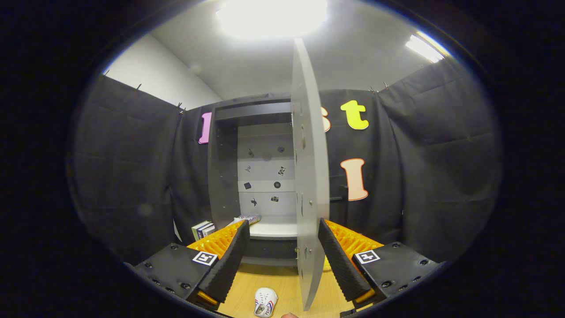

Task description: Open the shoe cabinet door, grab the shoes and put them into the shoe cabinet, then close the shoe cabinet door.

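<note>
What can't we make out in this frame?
- Shoe: cut off at the bottom, between the fingers; its heel end is hidden.
- Second shoe: on the cabinet floor, partly behind the left finger; small.
- Cabinet's right side: hidden by the open door, seen edge-on.
- Gripper: open, fingers either side of the door's edge; contact with it cannot be told.
- Boxes left of the cabinet: too small to identify.
</note>
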Demonstrator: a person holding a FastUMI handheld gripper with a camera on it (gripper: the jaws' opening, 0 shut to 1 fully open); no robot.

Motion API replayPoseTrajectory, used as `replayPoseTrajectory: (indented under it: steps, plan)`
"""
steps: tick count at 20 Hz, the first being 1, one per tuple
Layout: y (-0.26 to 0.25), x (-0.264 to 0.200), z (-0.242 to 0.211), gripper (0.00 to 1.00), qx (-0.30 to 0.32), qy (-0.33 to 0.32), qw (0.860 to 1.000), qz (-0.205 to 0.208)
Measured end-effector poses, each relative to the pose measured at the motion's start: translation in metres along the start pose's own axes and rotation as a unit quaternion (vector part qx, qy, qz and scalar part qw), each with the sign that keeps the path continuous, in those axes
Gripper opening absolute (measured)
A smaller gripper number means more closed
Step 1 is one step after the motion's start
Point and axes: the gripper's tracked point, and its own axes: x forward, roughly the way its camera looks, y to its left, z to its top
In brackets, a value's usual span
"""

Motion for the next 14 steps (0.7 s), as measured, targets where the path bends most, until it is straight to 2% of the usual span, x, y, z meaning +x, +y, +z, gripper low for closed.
replayPoseTrajectory:
  steps: [7,11,14]
  plan:
    - [0.071,0.034,-0.094,0.98,-0.01,0.086,0.995,0.053]
    - [0.09,0.055,-0.157,0.98,-0.025,0.138,0.988,0.062]
    - [0.103,0.068,-0.195,0.98,-0.006,0.168,0.983,0.072]
